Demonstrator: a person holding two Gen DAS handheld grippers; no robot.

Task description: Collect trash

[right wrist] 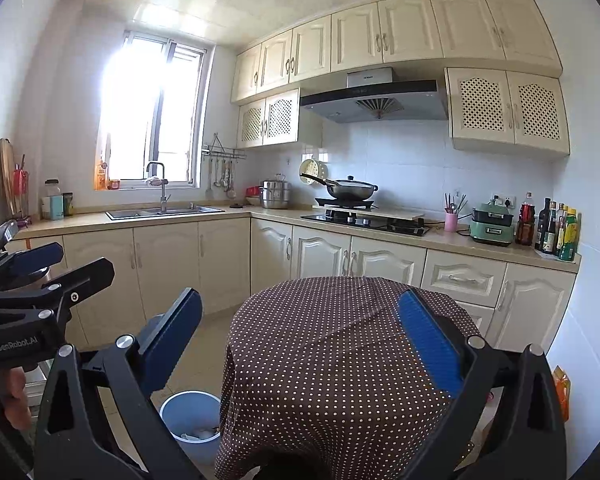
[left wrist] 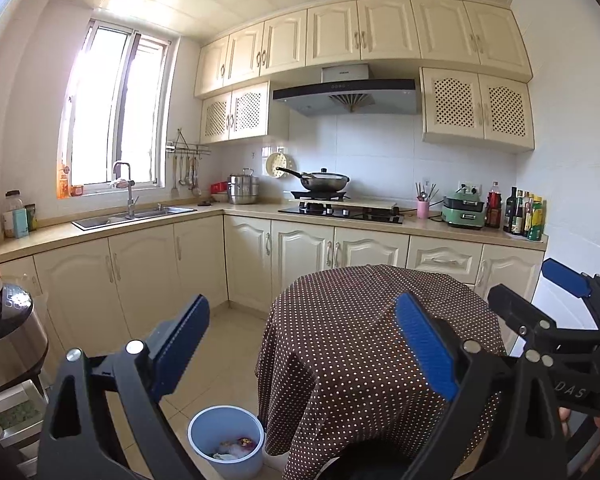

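A blue waste bin [left wrist: 226, 440] stands on the floor left of a round table with a brown polka-dot cloth [left wrist: 352, 320]. Crumpled wrappers and paper [left wrist: 236, 446] lie in the bin. My left gripper [left wrist: 304, 344] is open and empty, held above the table's near edge. My right gripper [right wrist: 304, 340] is open and empty too, over the same table [right wrist: 332, 344], with the bin [right wrist: 190, 420] low on its left. No trash shows on the cloth. Each gripper shows at the edge of the other's view.
Cream cabinets run along the back, with a sink [left wrist: 136, 214], a gas hob with a wok [left wrist: 324, 182], a green appliance [left wrist: 462, 212] and bottles [left wrist: 526, 218]. A steel cooker [left wrist: 8, 340] stands at the left. Tiled floor lies between table and cabinets.
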